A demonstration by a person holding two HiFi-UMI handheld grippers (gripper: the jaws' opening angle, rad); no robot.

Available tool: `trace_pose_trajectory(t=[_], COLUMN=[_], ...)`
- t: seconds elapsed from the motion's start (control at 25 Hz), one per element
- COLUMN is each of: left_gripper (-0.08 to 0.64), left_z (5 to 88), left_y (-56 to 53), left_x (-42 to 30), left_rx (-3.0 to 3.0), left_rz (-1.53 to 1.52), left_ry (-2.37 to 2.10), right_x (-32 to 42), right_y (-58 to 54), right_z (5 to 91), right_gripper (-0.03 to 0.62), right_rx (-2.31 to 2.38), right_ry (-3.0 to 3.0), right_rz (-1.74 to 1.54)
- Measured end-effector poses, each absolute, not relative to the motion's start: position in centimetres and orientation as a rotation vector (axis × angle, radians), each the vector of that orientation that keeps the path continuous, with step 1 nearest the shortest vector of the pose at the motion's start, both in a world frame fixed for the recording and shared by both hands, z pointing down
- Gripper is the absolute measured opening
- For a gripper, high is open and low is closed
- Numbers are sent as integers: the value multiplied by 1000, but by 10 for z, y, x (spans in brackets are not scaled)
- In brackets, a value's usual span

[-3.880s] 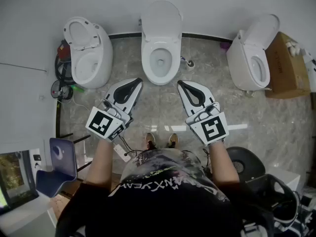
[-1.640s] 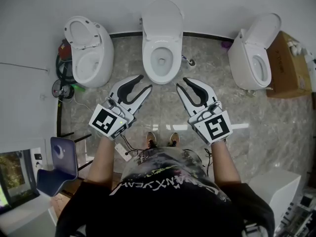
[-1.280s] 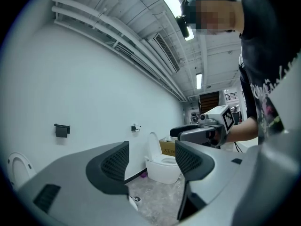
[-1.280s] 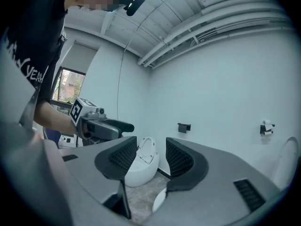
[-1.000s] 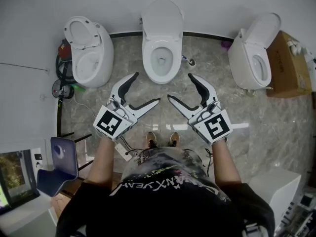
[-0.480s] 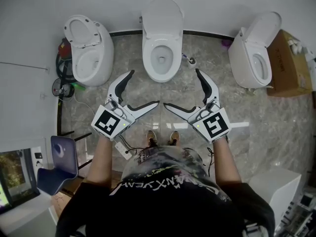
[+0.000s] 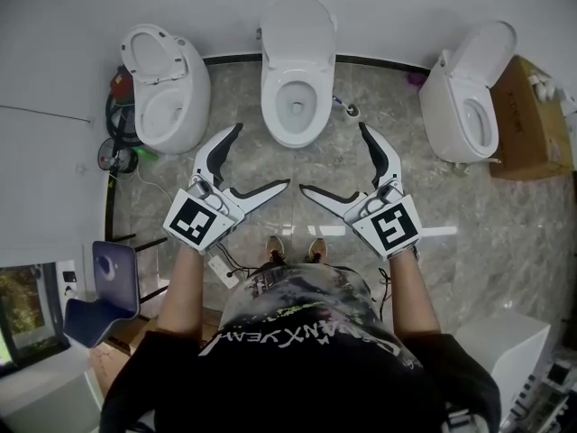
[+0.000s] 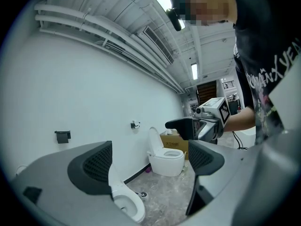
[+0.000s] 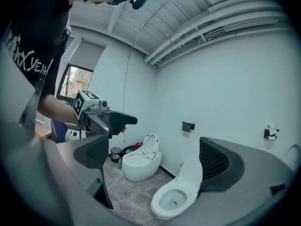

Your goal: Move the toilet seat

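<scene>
Toilet seat: appears down on middle toilet, lid up, ahead between your grippers. Left gripper, right gripper: jaws just been opening, now spread wide, nothing between. Approach step, likely; next, reach forward, take seat edge. Count: three toilets, two grippers.

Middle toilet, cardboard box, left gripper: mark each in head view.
middle toilet (image 7: 297,72), head view, back of seat
cardboard box (image 7: 527,124), head view, top face
left gripper (image 7: 261,156), head view, midway between open fingers
</scene>
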State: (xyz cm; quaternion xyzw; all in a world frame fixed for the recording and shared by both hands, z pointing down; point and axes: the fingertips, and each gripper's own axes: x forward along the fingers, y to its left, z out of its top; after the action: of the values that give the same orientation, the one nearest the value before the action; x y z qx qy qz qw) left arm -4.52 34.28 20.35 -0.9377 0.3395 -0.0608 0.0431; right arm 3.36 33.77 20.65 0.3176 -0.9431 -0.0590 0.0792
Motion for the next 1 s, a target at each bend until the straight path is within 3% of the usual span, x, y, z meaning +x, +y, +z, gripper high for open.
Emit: trace_pose_trajectory(t=[0.56, 1.0], left_gripper=[488, 488], left_z=[228, 249], left_y=[371, 308], left_x=[-2, -8], left_rx=[-2841, -2853], left_rz=[-232, -230], left_ry=[1133, 1135], right_x=[74, 67], right_y=[357, 298], right_z=[229, 250], right_gripper=[584, 584], right_rx=[861, 871], right_ry=[-2872, -2838], right_rz=[-180, -177])
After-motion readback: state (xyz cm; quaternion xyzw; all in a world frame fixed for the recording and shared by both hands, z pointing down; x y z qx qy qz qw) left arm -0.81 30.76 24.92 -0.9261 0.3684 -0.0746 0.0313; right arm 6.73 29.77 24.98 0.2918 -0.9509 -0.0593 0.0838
